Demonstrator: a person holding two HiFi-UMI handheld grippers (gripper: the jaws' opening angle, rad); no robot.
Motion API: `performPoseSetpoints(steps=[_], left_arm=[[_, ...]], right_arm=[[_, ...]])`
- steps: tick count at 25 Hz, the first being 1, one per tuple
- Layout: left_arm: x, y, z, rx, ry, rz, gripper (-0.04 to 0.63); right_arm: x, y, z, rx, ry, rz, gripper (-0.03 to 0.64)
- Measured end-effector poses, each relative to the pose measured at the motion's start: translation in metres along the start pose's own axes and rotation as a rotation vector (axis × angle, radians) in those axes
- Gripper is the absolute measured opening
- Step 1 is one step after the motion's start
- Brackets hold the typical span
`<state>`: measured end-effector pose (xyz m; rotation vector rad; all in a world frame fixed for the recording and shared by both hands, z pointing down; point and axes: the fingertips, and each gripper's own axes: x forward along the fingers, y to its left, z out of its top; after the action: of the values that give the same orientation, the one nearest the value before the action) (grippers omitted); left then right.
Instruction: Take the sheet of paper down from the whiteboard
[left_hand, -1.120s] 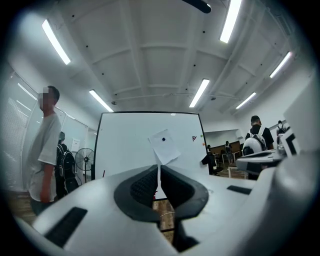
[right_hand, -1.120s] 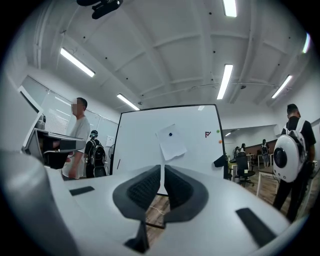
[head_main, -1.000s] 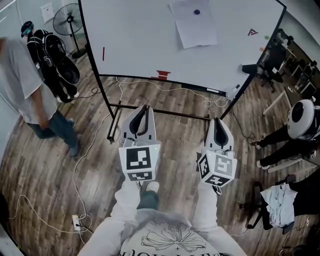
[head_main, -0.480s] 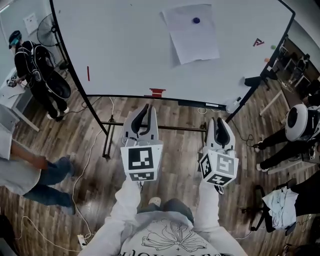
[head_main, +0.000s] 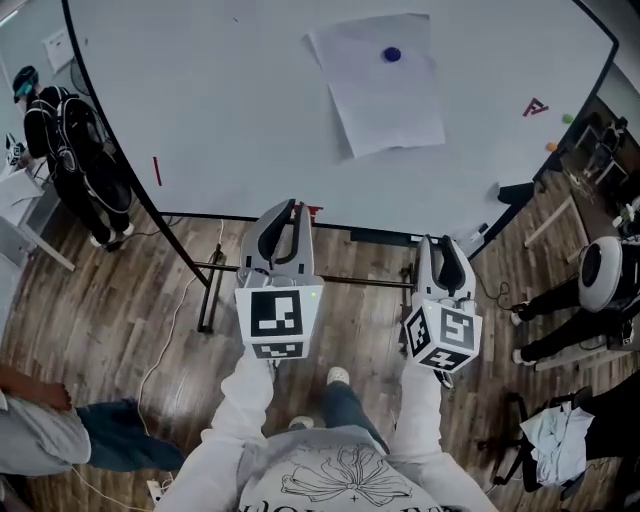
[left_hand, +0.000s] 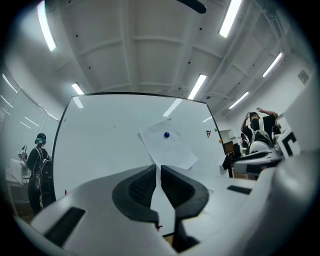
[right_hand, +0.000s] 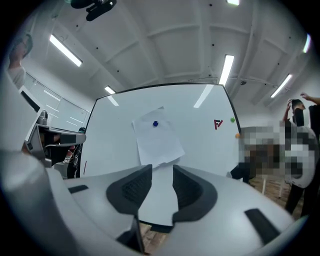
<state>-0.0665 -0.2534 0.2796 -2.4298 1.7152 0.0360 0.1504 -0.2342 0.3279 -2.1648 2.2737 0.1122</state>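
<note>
Office or lab: whiteboard, strip lights.

Wood-plank floor all around, crossed at eight o'clock by a thin white cable. At ten o'clock, a person with a black backpack. At eight, low in the corner, another person in a grey top and jeans. At two o'clock, a red letter-like mark, with a green dot and an orange dot just beside. At four o'clock, a black chair draped with pale cloth. Overhead, long strip lights.
</note>
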Motion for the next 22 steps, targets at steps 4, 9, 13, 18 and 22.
performPoseSetpoints(steps=[4,9,13,18,22], left_arm=[[0.053,-0.008,0.008,0.018,-0.017,0.022,0.021],[0.114,-0.019,0.017,0.026,-0.033,0.031,0.052],[0.154,-0.029,0.023,0.053,-0.037,0.036,0.066],[0.191,-0.031,0.032,0.063,-0.046,0.027,0.086],[0.214,-0.032,0.050,0.082,-0.084,0.006,0.106]], right_arm=[[0.053,-0.034,0.009,-0.001,-0.031,0.034,0.124],[0.117,-0.065,0.020,-0.026,-0.050,0.093,0.140],[0.158,-0.076,0.023,-0.045,-0.052,0.147,0.158],[0.195,-0.081,0.019,-0.015,-0.033,0.198,0.180],[0.217,-0.086,0.015,0.023,-0.019,0.212,0.189]])
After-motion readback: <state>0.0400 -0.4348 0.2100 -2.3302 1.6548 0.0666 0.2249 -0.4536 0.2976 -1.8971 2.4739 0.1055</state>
